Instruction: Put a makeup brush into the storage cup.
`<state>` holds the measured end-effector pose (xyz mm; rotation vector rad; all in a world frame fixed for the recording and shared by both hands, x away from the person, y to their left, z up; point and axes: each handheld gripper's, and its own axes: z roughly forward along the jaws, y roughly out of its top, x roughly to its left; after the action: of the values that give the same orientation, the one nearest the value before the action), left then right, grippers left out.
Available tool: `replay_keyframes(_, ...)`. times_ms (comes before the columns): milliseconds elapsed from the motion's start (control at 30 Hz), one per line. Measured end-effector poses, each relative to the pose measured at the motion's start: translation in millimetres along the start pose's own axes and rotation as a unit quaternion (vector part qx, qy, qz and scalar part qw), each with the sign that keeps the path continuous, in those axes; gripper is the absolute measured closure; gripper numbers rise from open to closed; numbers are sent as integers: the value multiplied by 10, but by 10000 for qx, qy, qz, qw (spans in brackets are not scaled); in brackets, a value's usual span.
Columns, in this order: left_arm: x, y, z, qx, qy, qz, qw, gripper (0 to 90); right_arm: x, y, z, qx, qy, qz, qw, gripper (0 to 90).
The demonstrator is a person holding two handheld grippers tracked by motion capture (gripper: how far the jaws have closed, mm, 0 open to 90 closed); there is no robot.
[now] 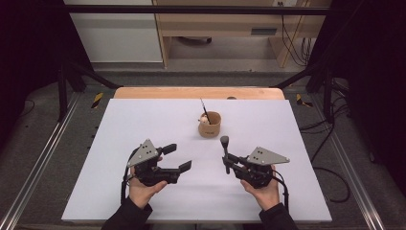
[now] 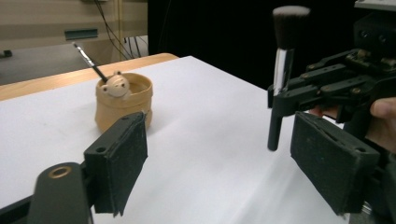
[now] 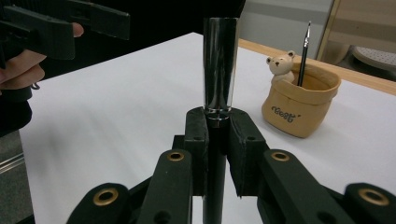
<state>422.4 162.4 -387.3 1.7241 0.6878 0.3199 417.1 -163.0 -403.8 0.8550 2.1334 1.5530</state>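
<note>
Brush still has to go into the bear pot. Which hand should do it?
Right. The right gripper is already shut on the makeup brush, upright, with the bear pot just ahead of it. The left gripper is open and holds nothing.

White table [image 1: 143,124], tan holder [image 1: 209,125] on it

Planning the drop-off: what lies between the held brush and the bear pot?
Nothing: in the high view, bare white table separates the brush from the pot.
</note>
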Motion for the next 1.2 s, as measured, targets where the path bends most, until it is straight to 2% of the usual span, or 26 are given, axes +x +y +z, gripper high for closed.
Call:
replay_keyframes(200,79,-62,-93,153,211,95,9996,134,-43,21,-66,-75,-45,39,10000,793)
replay_keyframes(433,204,-100,-248,225,450,66,9987,103,-84,32,-107,-77,-121,57,9999,793)
replay_keyframes(667,356,-161,-444,248,773,-6,9967,90,-102,45,-123,-90,-183,74,9998,793)
replay_keyframes(1000,495,-219,-666,299,1089,57,9936,85,-145,115,-163,-170,-278,96,9994,793)
replay_keyframes(1200,601,-303,-811,286,1306,-54,9910,85,-180,210,-161,-272,-362,142,9989,793)
